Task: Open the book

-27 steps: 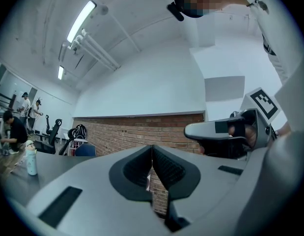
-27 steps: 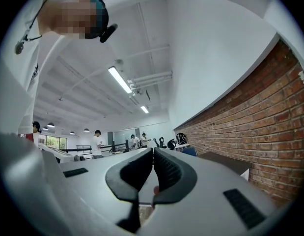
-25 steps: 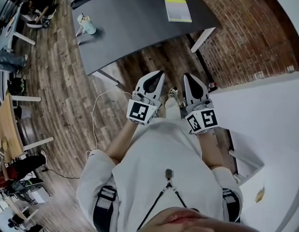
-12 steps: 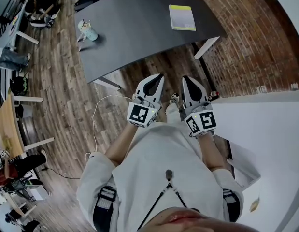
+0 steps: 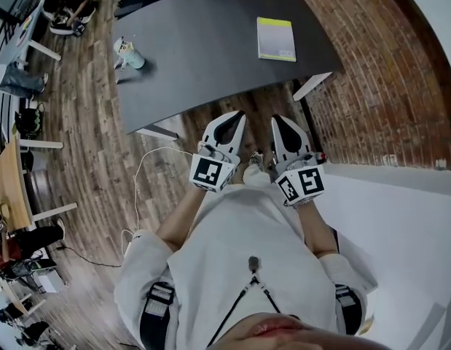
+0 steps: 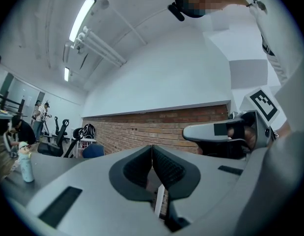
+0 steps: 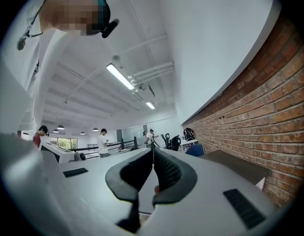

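Nearest, the left tongs (image 5: pixel 240 115) and right tongs (image 5: pixel 278 119) are held level in front of the body, both pressed shut w/ nothing gripped. Beyond, the dark surface (image 5: pixel 196 42) is seen closer than a sec. ago. The book (image 5: pixel 276 39) lies closed by its right edge, well apart from the tongs. Approach only is judged, opening not yet begun.

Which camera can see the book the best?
The head view: it looks down on the closed book, lying flat on the dark table. I can't find the book in the left gripper view or the right gripper view; both look out across the room.
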### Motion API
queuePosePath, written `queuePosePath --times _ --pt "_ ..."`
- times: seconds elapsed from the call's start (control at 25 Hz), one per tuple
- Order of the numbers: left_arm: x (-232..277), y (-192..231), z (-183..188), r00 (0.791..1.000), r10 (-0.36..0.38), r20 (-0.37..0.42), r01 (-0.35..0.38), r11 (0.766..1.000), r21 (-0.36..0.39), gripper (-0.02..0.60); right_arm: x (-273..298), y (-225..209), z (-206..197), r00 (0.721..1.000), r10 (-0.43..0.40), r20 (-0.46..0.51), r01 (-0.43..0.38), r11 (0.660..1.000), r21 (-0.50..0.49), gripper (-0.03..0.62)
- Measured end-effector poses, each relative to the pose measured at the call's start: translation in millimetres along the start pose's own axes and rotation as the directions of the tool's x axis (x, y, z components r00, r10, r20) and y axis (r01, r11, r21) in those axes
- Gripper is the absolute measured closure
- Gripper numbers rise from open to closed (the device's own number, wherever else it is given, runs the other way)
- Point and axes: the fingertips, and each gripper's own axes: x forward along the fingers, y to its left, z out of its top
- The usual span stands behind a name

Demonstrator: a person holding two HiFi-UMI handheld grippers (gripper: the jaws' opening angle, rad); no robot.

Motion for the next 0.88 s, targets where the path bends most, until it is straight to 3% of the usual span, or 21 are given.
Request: queuePosePath --times 0.6,0.88 --pt "130 6 3 0.993 0.114 0.023 -0.114 0.993 0.016 0.558 52 -127 27 0.995 0.097 0.018 -0.097 0.995 0.013 0.556" --pt "157 3 0 0.990 0.139 0.003 -0.139 0.990 0.025 0.559 62 -147 27 0.986 0.166 0.002 -0.166 0.986 0.022 0.556"
